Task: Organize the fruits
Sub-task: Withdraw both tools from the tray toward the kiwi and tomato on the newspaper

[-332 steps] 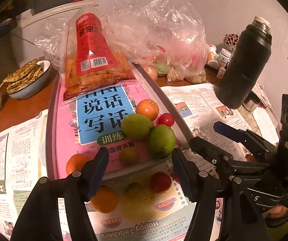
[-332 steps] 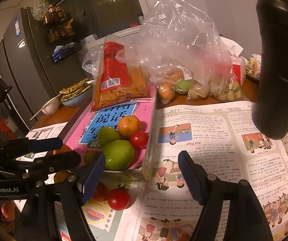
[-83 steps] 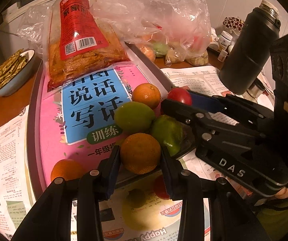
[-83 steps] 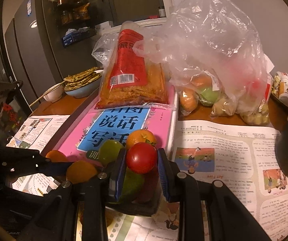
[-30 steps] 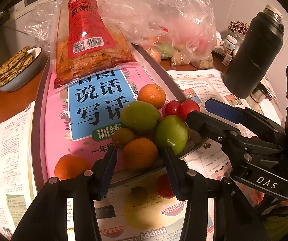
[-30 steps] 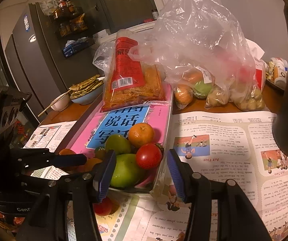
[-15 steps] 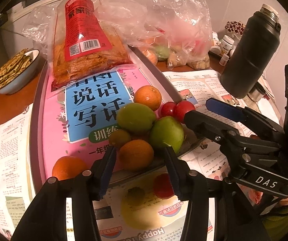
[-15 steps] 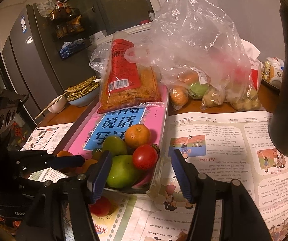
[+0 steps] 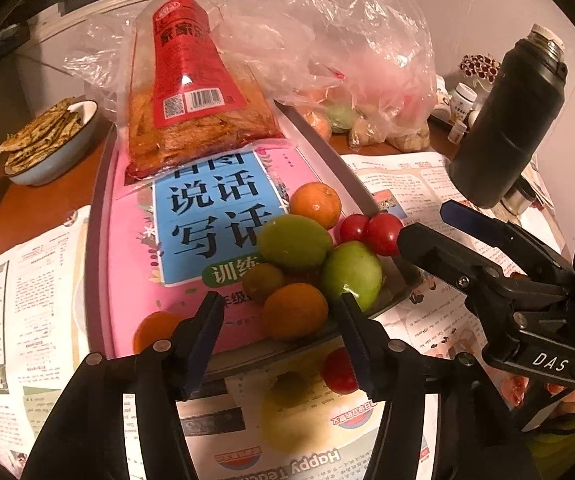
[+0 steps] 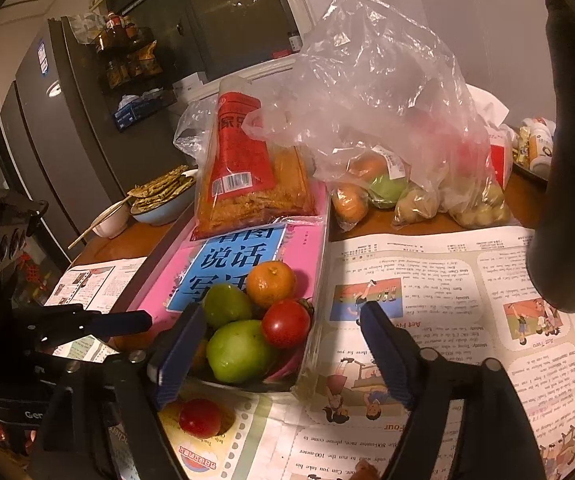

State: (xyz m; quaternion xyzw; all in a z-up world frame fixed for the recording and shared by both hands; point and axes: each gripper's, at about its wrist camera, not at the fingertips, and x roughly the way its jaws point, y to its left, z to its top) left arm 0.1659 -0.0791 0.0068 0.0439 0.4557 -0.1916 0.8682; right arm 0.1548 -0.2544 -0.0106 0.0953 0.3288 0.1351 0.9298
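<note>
A pile of fruit sits at the near end of a metal tray [image 9: 97, 216] on a pink book [image 9: 135, 272]: an orange [image 9: 295, 310], two green fruits [image 9: 293, 242] [image 9: 351, 272], a small dark green fruit [image 9: 263, 282], a far orange [image 9: 315, 204] and two red tomatoes [image 9: 383, 234]. Another orange [image 9: 153, 328] lies at the tray's near left. A tomato [image 9: 339, 370] and a small green fruit [image 9: 287, 380] lie on paper before the tray. My left gripper [image 9: 279, 320] is open and empty around the near orange. My right gripper [image 10: 279, 340] is open and empty before the tomato [image 10: 287, 322].
A red snack bag [image 9: 191, 100] lies on the tray's far end. Clear plastic bags of produce [image 9: 347, 72] stand behind. A black flask [image 9: 507, 128] stands at right. A bowl of flatbread [image 9: 51, 140] sits at left. Newspaper [image 10: 467, 280] covers the table.
Both grippers have let go of their fruit: the orange and the tomato now rest on the tray's pile. Both have drawn back a little and opened wider.
</note>
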